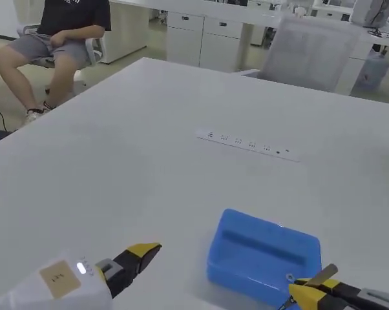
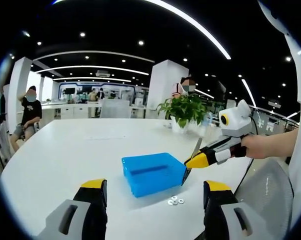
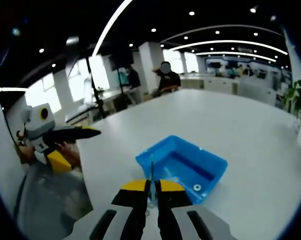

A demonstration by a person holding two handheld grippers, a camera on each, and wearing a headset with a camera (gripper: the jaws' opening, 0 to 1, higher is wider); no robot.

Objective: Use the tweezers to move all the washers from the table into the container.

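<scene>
A blue container [image 1: 265, 253] stands on the white table [image 1: 149, 161] near its front edge. Three small washers [image 2: 175, 201] lie on the table just in front of the container [image 2: 151, 172]. One washer [image 3: 197, 187] lies inside the container [image 3: 183, 167]. My right gripper [image 3: 151, 185] is shut on thin metal tweezers [image 3: 151, 167], whose tips point down at the container's near rim. From the left gripper view, the right gripper [image 2: 209, 157] hovers over the container's right corner with the tweezers [image 2: 195, 148]. My left gripper [image 2: 155, 186] is open and holds nothing, left of the container [image 1: 143, 253].
A white power strip [image 1: 249, 143] lies across the middle of the table. A person sits on a chair [image 1: 52, 32] beyond the far left corner. A grey office chair [image 1: 311, 48] stands at the far edge. A potted plant [image 2: 185, 112] is on the table.
</scene>
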